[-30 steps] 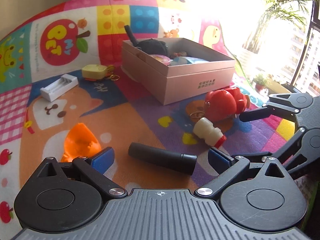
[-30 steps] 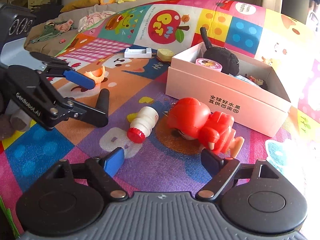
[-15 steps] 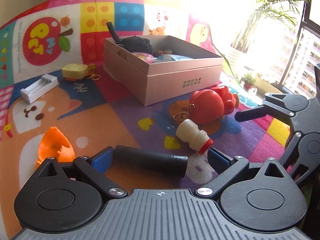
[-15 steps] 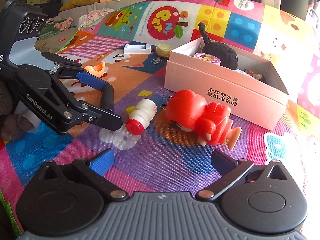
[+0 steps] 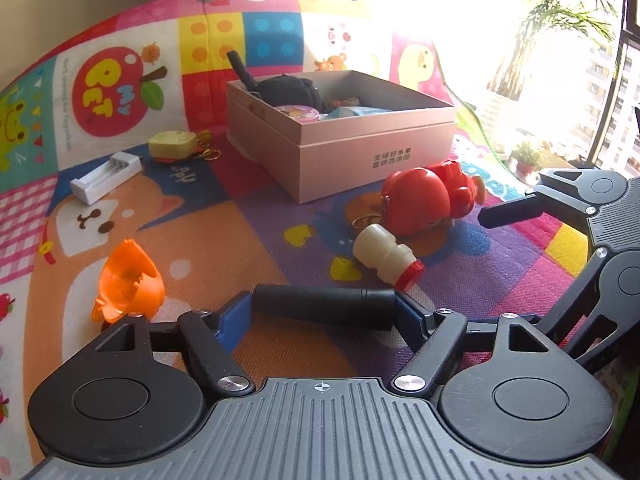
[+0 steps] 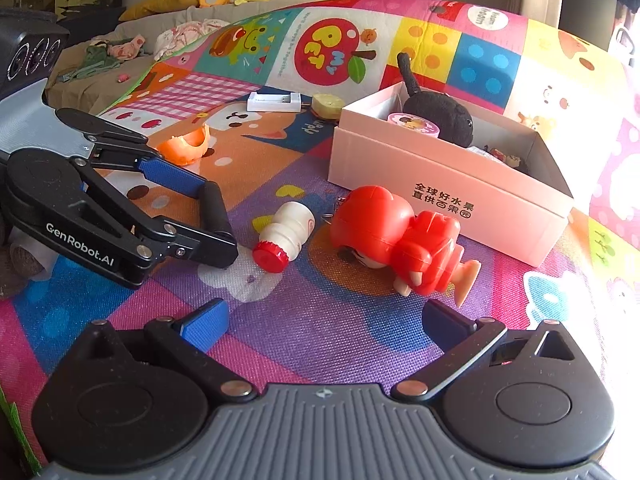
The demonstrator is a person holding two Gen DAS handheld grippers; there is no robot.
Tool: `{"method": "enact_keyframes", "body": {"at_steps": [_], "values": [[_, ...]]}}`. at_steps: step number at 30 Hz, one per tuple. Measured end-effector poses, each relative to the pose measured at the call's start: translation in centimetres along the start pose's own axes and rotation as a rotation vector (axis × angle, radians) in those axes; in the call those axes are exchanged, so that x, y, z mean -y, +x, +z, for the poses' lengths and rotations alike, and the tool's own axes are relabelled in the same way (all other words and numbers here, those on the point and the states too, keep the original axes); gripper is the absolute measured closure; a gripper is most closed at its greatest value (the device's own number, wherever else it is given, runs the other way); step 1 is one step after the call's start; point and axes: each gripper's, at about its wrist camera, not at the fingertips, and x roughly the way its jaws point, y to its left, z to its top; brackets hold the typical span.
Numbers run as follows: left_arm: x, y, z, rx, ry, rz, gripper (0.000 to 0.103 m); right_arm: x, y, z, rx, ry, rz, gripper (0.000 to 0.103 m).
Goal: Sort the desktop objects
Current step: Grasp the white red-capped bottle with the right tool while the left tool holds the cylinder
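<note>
So the left hand-held gripper (image 5: pixel 324 314) is sitting low over the colourful play mat (image 5: pixel 248 236), and its jaws are closing in on the black cylinder (image 5: pixel 326 306), which is lying crosswise between the 2 blue pads (image 5: pixel 236 318). Each pad looks to be right at an end of the cylinder, pretty much touching it. The cylinder is resting flat on the mat, just in front of the orange toy piece (image 5: pixel 130 282) on its left and the small white bottle with the red cap (image 5: pixel 386 258) on its right.

The right hand-held gripper (image 6: pixel 324 318) is hanging over the mat with its jaws wide apart and easing inward, nothing between them. The red toy figure (image 6: pixel 400 240) is lying on its side just ahead of it, and past that the pink box (image 6: pixel 448 188) is sitting open with a black plush (image 6: pixel 440 114) inside.
</note>
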Motion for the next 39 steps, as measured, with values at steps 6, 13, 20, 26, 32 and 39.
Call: {"method": "enact_keyframes", "body": {"at_steps": [6, 13, 20, 26, 32, 39], "values": [[-1.6, -1.6, -0.8, -0.01, -0.073, 0.129, 0.023, -1.2, -0.4, 1.5, 0.023, 0.003, 0.078, 0.046], [-3.0, -2.2, -1.5, -0.015, -0.14, 0.154, 0.022, -2.2, 1.3, 2.6, -0.013, -0.019, 0.059, 0.081], [-2.9, -2.1, -1.6, -0.01, -0.143, 0.149, 0.02, -1.0, -0.9, 3.6, 0.032, -0.002, 0.034, 0.096], [-2.8, -2.1, -1.6, -0.007, -0.144, 0.149, 0.019, -1.5, -0.2, 3.5, 0.009, -0.015, 0.024, 0.081], [-2.6, -2.0, -1.6, -0.008, -0.138, 0.151, 0.017, -1.6, 2.0, 3.5, -0.039, 0.038, 0.01, 0.076], [-2.5, -2.0, -1.6, -0.007, -0.136, 0.149, 0.015, 0.0, -0.7, 4.1, -0.034, 0.065, 0.075, 0.082]]}}
